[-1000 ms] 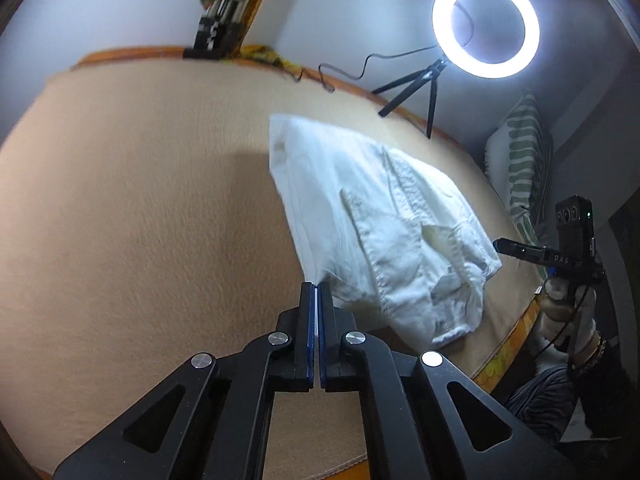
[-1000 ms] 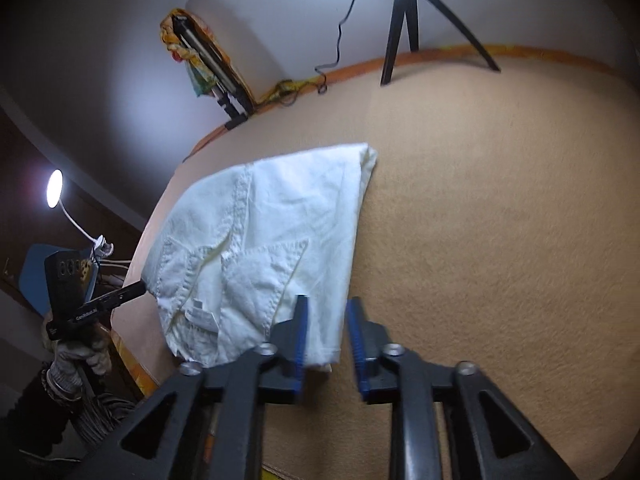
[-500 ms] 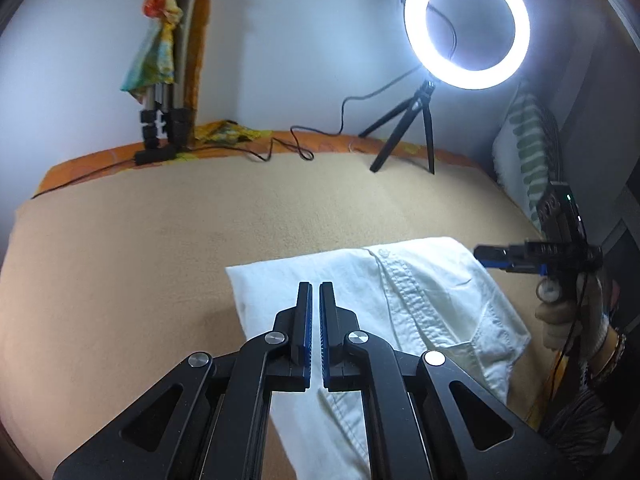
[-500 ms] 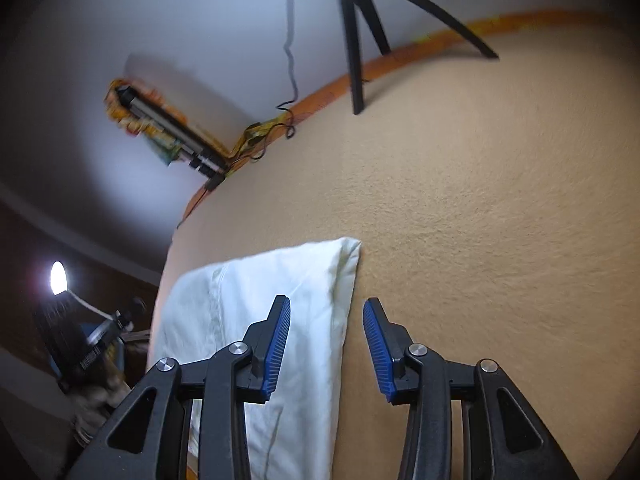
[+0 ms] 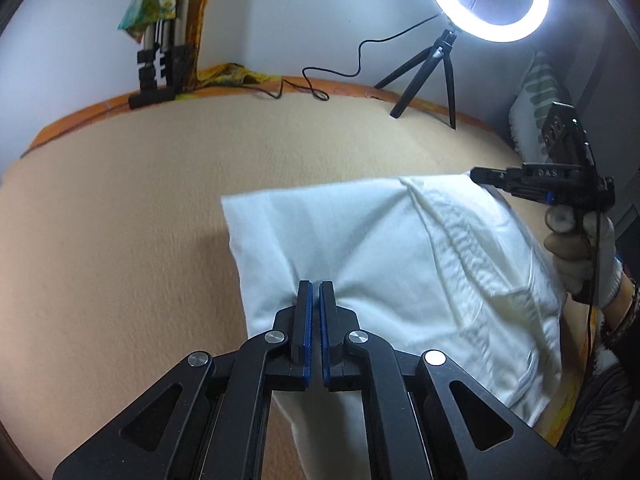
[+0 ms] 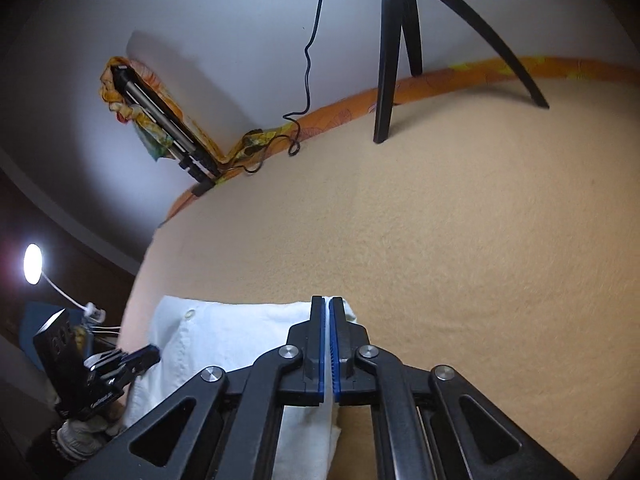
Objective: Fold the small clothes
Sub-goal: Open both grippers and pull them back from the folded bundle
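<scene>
A white shirt lies folded on the tan blanket, its button placket on the right side. My left gripper is shut, and the cloth puckers around its tips near the shirt's left part. In the right wrist view the left gripper reaches over the shirt's left edge, held by a gloved hand. My right gripper is shut on the shirt's far corner, with white cloth showing on both sides of its tips. From the left wrist view the right gripper meets that same corner.
A lit ring light on a black tripod stands at the blanket's far edge, with its cable trailing along the wall. A folded stand with colourful cloth leans there too. A striped pillow sits far right.
Both grippers have come down closer to the shirt. The right jaws, open half a second ago, have shut on the shirt's corner. The left jaws stayed shut throughout.
</scene>
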Action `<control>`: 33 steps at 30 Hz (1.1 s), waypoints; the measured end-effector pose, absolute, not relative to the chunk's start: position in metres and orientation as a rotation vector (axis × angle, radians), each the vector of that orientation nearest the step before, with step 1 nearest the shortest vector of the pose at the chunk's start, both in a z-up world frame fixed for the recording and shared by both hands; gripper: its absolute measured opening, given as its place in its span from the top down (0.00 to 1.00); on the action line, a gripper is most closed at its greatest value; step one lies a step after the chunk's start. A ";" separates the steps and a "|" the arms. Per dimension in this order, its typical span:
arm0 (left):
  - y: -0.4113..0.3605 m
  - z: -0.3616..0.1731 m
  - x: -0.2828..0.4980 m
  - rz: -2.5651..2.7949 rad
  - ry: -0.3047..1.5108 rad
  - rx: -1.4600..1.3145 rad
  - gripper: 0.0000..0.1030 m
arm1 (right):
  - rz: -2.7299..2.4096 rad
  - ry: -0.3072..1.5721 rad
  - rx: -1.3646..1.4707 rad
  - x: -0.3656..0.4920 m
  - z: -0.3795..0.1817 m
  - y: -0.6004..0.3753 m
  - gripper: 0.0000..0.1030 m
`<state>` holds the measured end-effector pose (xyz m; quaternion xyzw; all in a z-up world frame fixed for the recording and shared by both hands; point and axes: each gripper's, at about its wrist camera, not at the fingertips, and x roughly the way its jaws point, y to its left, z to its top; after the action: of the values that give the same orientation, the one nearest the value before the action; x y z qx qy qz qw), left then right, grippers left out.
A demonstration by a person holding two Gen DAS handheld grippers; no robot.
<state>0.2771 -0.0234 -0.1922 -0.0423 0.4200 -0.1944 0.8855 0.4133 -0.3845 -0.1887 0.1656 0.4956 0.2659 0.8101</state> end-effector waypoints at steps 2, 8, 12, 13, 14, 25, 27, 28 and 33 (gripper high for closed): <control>-0.023 -0.194 0.270 -0.406 0.854 -0.088 0.98 | 0.548 1.083 0.334 0.415 -0.196 -0.383 1.00; -0.007 -0.171 0.259 -0.390 0.834 -0.165 0.98 | 0.511 1.070 0.309 0.414 -0.180 -0.393 0.87; 0.001 -0.161 0.240 -0.395 0.830 -0.187 0.98 | 0.521 1.036 0.335 0.403 -0.163 -0.412 0.75; 0.001 -0.160 0.236 -0.398 0.832 -0.188 0.98 | 0.521 1.030 0.345 0.400 -0.160 -0.416 0.73; 0.001 -0.159 0.234 -0.400 0.830 -0.188 0.98 | 0.531 1.030 0.368 0.398 -0.158 -0.417 0.73; -0.015 -0.189 0.219 -0.404 0.962 -0.131 0.98 | 0.636 1.048 0.088 0.329 -0.145 -0.370 0.74; -0.017 -0.189 0.214 -0.399 0.946 -0.109 0.97 | 0.637 1.067 0.017 0.320 -0.154 -0.359 0.74; -0.018 -0.189 0.213 -0.398 0.944 -0.095 0.97 | 0.633 1.074 -0.007 0.317 -0.156 -0.356 0.74; -0.023 -0.185 0.204 -0.367 0.932 -0.020 0.97 | 0.606 1.084 -0.027 0.311 -0.160 -0.363 0.74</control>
<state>0.2041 -0.0232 -0.1848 -0.0095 0.4468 -0.1762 0.8771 0.3106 -0.3627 -0.1604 -0.0125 0.5078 0.2841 0.8132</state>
